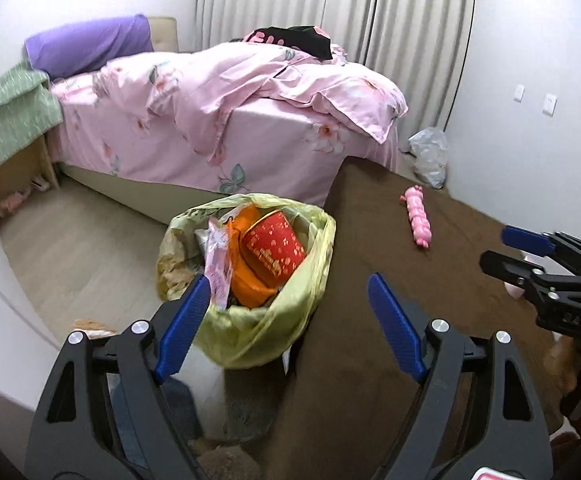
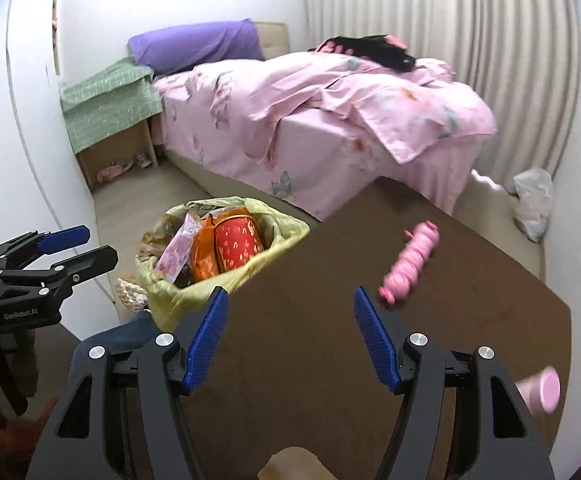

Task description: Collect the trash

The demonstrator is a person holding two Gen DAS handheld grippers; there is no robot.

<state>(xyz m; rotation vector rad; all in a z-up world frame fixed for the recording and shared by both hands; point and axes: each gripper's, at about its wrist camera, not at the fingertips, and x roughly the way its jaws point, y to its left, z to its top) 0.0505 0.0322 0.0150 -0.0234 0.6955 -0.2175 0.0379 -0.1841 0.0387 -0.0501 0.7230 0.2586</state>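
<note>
**Both grippers held apart over the brown table**

The left gripper (image 1: 286,296) and right gripper (image 2: 288,310) were held with fingers spread and nothing between them. Beyond, the pink wrapper roll (image 2: 409,262) was seen lying flat on the brown table (image 2: 310,300), its long axis running near-to-far. Beside the table's left edge, the yellow-lined trash bin (image 1: 314,256) was filled. Only the right wrist view showed a pink cup (image 2: 542,390).
</note>
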